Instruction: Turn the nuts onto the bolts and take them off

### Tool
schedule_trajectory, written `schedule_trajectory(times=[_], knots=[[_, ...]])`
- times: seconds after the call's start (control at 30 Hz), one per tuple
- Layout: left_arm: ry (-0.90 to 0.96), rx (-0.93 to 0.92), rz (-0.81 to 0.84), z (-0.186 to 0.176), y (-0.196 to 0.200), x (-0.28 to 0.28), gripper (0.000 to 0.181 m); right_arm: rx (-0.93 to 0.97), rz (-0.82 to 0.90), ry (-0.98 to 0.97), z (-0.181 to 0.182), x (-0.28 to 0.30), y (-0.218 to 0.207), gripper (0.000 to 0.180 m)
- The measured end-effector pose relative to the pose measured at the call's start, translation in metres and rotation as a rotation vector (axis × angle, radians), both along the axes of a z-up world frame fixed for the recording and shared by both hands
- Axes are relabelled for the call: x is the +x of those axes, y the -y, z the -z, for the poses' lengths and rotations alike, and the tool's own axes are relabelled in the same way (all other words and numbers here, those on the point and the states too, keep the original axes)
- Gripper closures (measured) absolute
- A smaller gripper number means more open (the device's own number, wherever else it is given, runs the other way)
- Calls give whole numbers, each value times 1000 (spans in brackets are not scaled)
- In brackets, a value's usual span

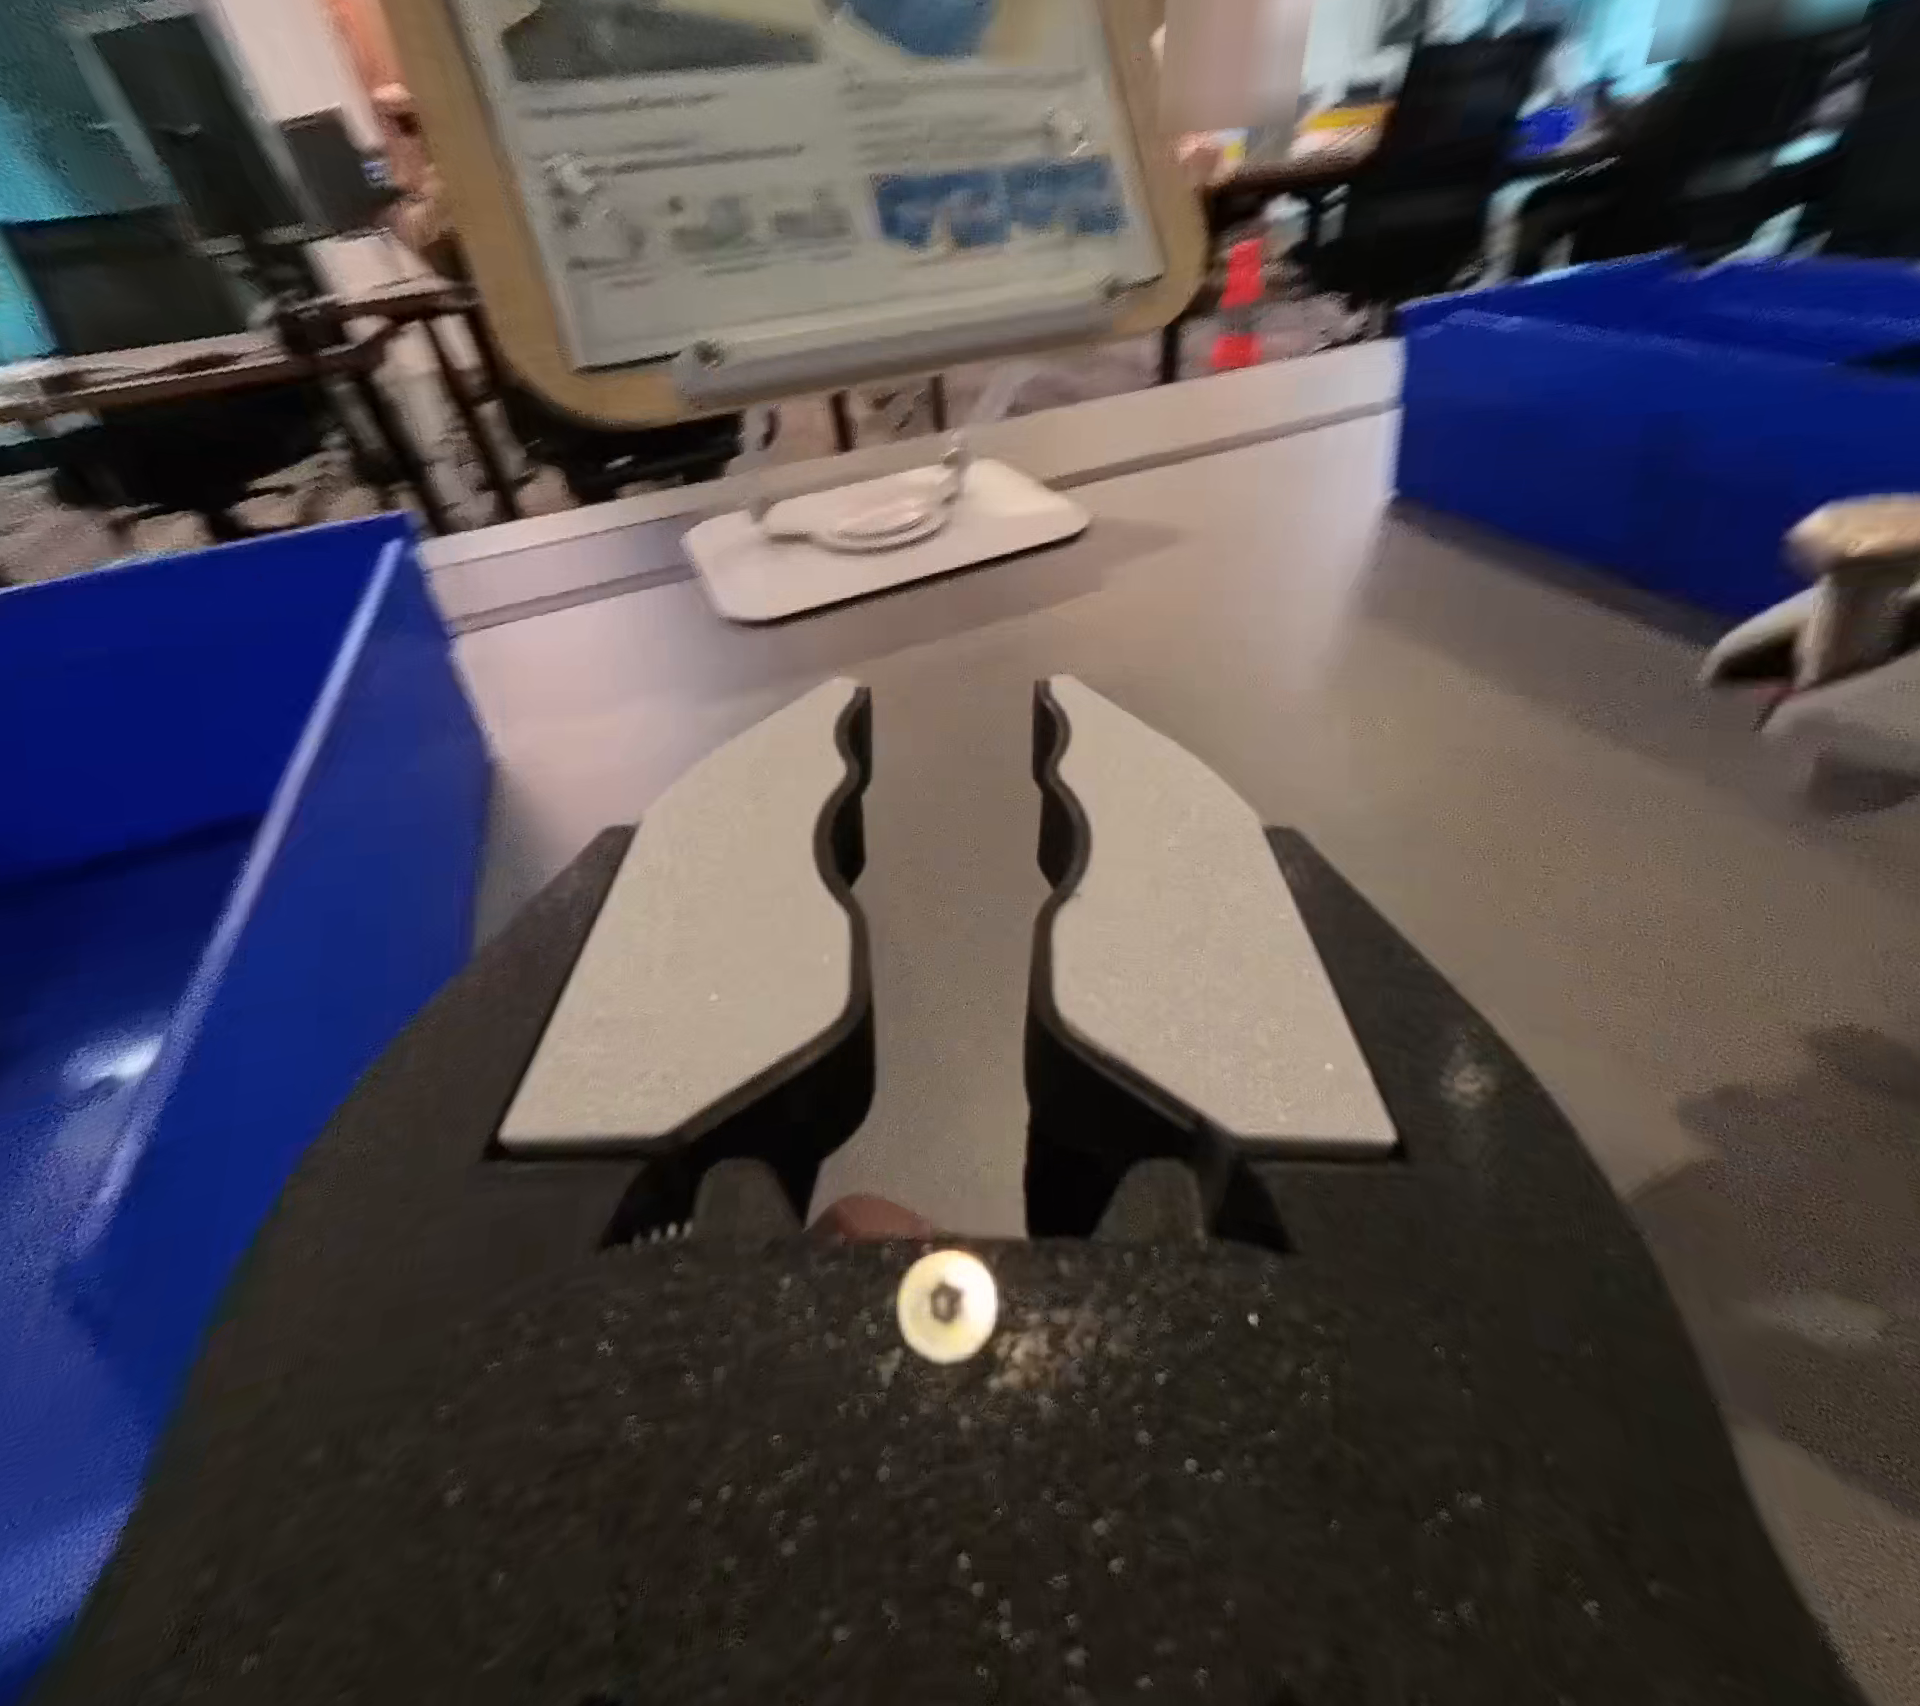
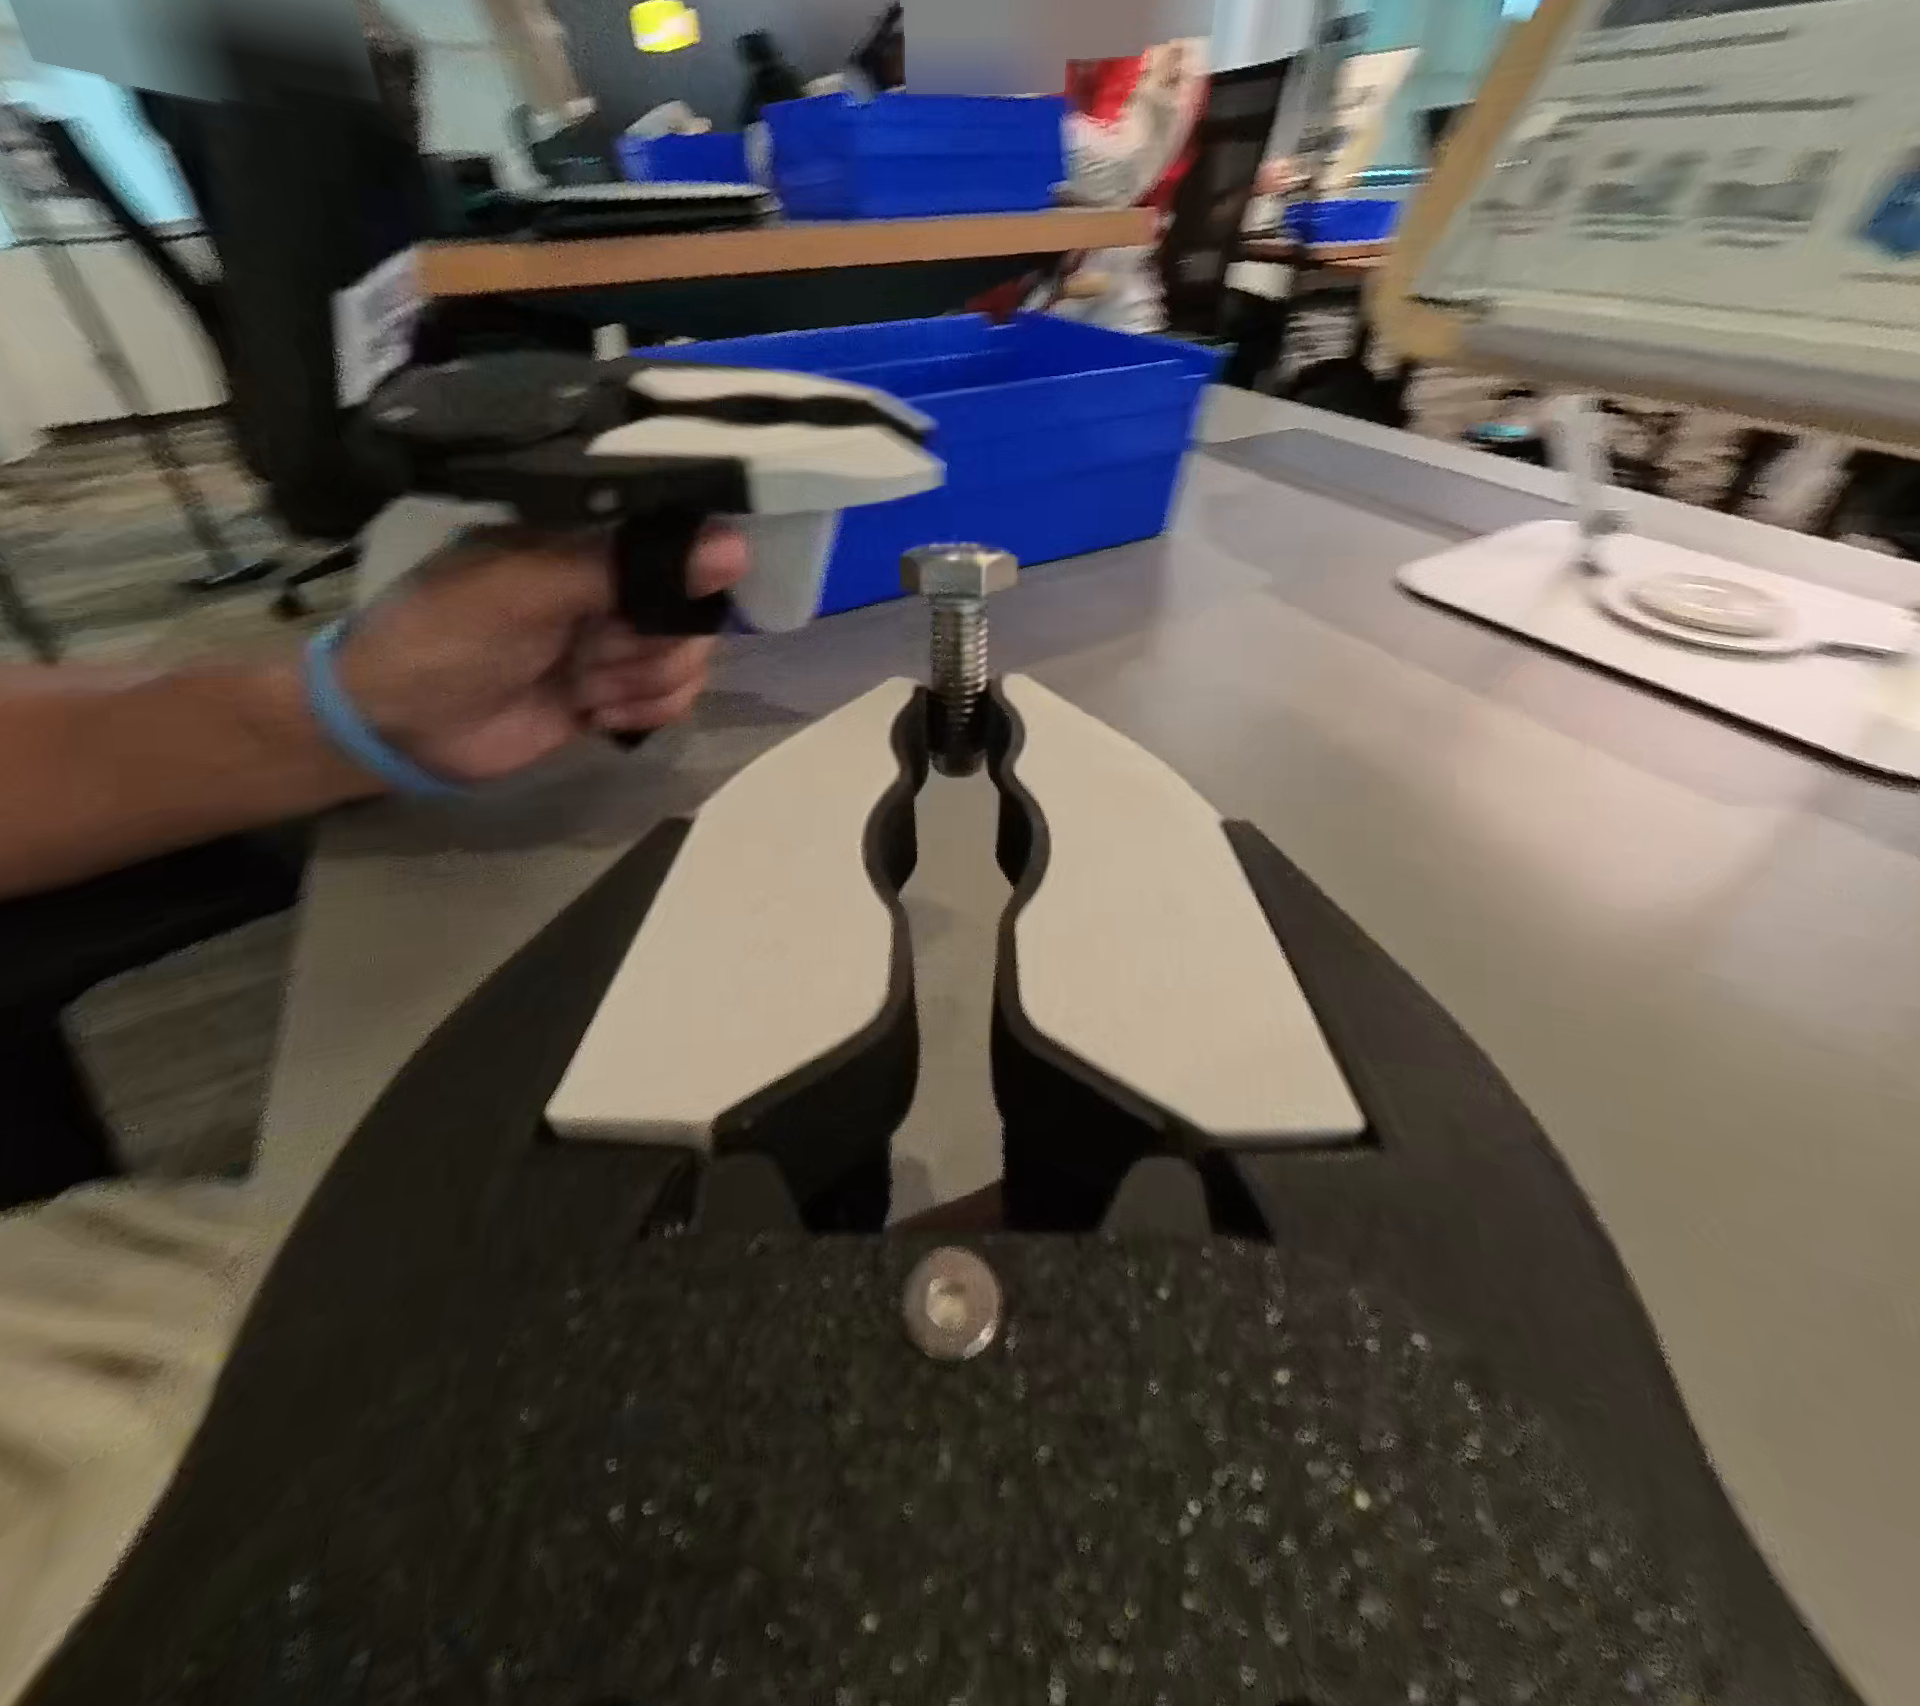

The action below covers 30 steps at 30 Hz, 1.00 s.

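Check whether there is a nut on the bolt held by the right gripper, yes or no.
No: the bolt clamped in the right gripper shows bare thread from its hex head down to the fingertips.

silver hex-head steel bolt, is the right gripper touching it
Touching. The right wrist view shows the right gripper with both fingertips closed on the threaded shank of the silver hex-head steel bolt, head up.

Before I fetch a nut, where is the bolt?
In the right wrist view the bolt stands head-up, its shank clamped between the right gripper tips, above the grey table.
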<state>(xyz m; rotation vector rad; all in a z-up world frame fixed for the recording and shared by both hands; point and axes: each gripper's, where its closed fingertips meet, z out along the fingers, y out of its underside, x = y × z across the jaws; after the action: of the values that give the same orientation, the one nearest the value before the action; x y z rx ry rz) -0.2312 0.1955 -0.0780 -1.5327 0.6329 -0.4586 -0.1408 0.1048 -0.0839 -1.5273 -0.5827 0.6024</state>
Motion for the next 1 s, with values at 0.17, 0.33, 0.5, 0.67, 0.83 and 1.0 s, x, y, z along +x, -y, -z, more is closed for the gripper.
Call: schedule_trajectory(times=[0.17, 0.33, 0.5, 0.67, 0.83, 1.0], knots=[[15, -54, -20, 6, 0, 0, 152, -3, 224, -41, -4, 39, -19, 170], [-11, -56, -2, 10, 3, 6, 152, 73, 280, -36, -18, 51, -18, 170], [-11, -61, 15, 10, 5, 7, 151, 275, 542, 9, -164, 165, -25, 170], [-6, -100, 36, 14, 4, 9, 151, -15, 904, 200, -232, 354, -86, 170], [-12, -110, 46, 16, 3, 9, 151, -723, 760, 246, -106, 416, -110, 170], [-30, -102, 57, 16, 3, 10, 151, -1062, 652, 453, 19, 413, -101, 169]])
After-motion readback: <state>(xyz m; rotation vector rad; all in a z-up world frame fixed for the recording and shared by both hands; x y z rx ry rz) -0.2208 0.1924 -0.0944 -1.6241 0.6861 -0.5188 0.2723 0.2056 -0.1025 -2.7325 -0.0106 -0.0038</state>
